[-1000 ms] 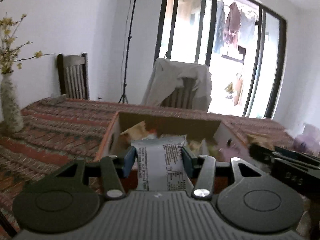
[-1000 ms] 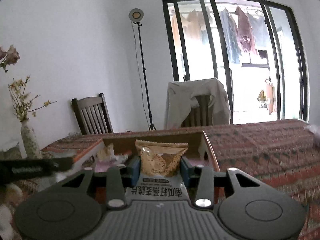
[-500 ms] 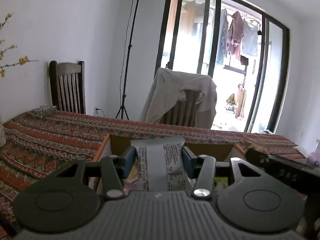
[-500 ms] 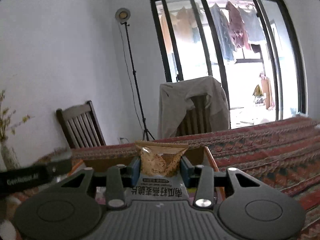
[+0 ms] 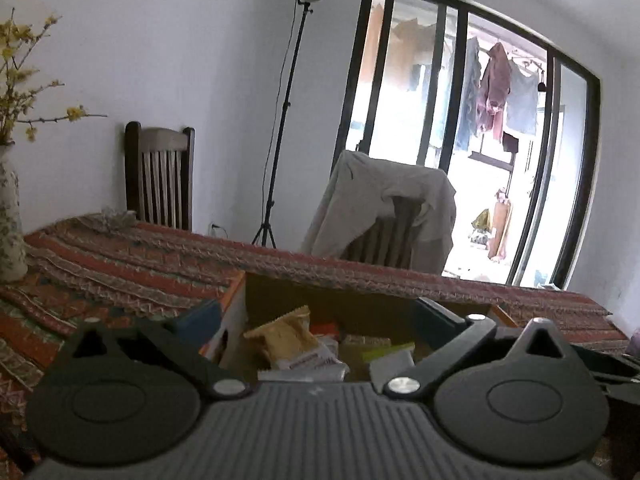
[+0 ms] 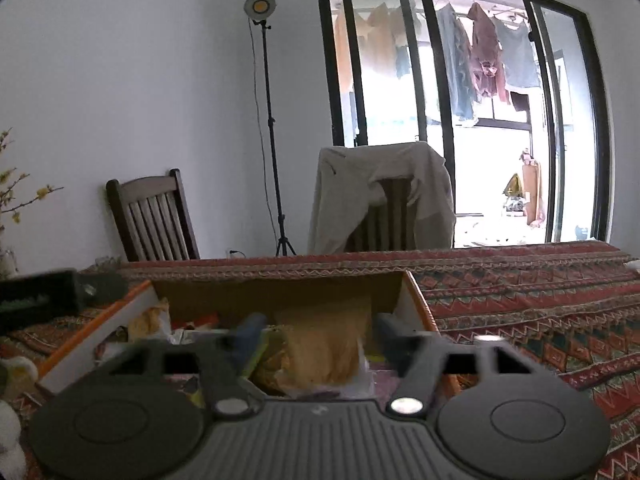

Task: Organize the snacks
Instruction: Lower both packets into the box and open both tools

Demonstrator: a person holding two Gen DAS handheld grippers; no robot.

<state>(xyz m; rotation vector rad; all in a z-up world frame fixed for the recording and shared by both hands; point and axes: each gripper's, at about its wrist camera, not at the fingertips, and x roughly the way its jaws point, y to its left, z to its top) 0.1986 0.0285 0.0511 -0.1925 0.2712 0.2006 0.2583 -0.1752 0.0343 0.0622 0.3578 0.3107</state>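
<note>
We are holding both the left tool (image 5: 316, 312) and right tool (image 6: 318, 326), jaws just spread, over the cardboard box (image 6: 280, 290) of crinkled snack packets (image 5: 286, 338) on the patterned surface (image 6: 520, 292).

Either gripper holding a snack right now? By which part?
Neither. Left gripper and right gripper have just opened their jaws; the yellow snack bag sits loose between the right ones, over the box.

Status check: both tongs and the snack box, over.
Left tongs open, jaws just spread, nothing between. Right tongs open, just released; blurred orange snack bag dropping into cardboard box. Box already holds several packets. Nothing blocking.
</note>
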